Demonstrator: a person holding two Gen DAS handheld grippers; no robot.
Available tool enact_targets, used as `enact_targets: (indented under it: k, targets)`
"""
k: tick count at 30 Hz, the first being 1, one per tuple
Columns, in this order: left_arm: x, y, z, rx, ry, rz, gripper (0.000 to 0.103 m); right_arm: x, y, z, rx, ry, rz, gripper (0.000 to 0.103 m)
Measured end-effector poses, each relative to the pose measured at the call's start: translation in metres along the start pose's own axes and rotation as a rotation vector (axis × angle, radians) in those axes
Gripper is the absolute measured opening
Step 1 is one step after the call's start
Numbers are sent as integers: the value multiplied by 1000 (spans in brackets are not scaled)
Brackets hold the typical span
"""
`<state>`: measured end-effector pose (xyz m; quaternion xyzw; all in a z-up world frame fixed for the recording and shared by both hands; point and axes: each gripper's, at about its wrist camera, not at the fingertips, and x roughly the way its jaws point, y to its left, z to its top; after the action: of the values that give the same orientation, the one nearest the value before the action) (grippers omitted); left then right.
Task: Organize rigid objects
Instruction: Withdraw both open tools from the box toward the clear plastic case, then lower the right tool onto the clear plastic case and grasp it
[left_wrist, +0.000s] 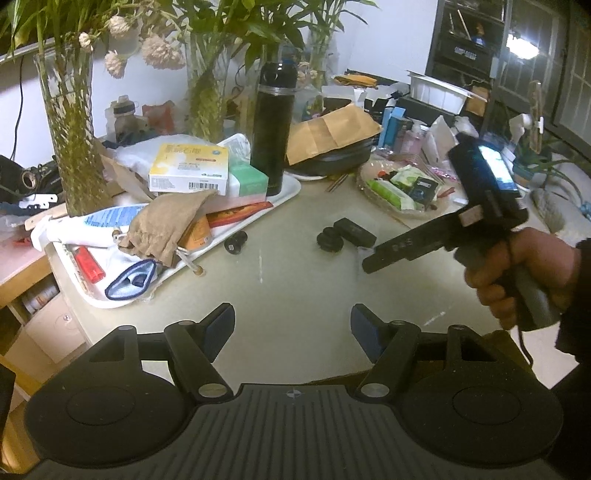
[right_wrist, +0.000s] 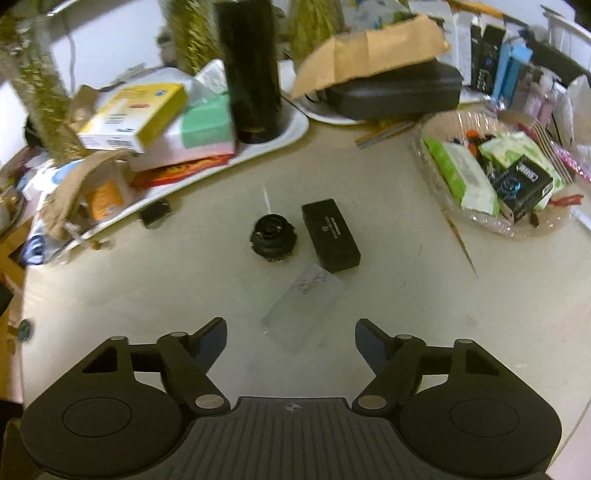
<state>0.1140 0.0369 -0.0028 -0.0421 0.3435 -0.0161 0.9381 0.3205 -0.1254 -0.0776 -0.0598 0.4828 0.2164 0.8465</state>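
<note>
A round black knob-like part (right_wrist: 274, 236) and a flat black rectangular box (right_wrist: 330, 235) lie side by side on the pale table. A clear plastic case (right_wrist: 303, 306) lies just in front of them. A small black piece (right_wrist: 156, 213) sits by the tray's edge. The same knob (left_wrist: 330, 239), box (left_wrist: 354, 232) and small piece (left_wrist: 235, 244) show in the left wrist view. My right gripper (right_wrist: 291, 338) is open and empty above the clear case; it also shows in the left wrist view (left_wrist: 371, 262). My left gripper (left_wrist: 292, 328) is open and empty over bare table.
A white tray (left_wrist: 284, 192) at left holds boxes, a cloth pouch (left_wrist: 166, 225) and a tall black flask (left_wrist: 273, 129). A clear dish of packets (right_wrist: 495, 177) stands at right. A black case under brown paper (right_wrist: 395, 92) and glass vases (left_wrist: 70, 122) stand behind.
</note>
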Motion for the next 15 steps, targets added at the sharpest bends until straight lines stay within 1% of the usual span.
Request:
enact_targets:
  k: [3, 10, 12, 13, 14, 15]
  targets:
    - [0, 0, 1, -2, -4, 1, 69, 14, -2, 3, 27, 25, -16, 70]
    - [2, 2, 1, -12, 1, 9, 69, 35, 3, 9, 45, 32, -63, 66]
    - [2, 3, 1, -11, 1, 12, 69, 41, 5, 10, 52, 34, -84, 59]
    - [2, 3, 1, -11, 1, 13, 69, 42, 6, 10, 51, 28, -101, 58]
    - [2, 2, 1, -11, 1, 14, 69, 42, 8, 10, 42, 25, -117, 54]
    - [2, 3, 1, -10, 2, 16, 69, 42, 10, 10, 39, 23, -115, 47]
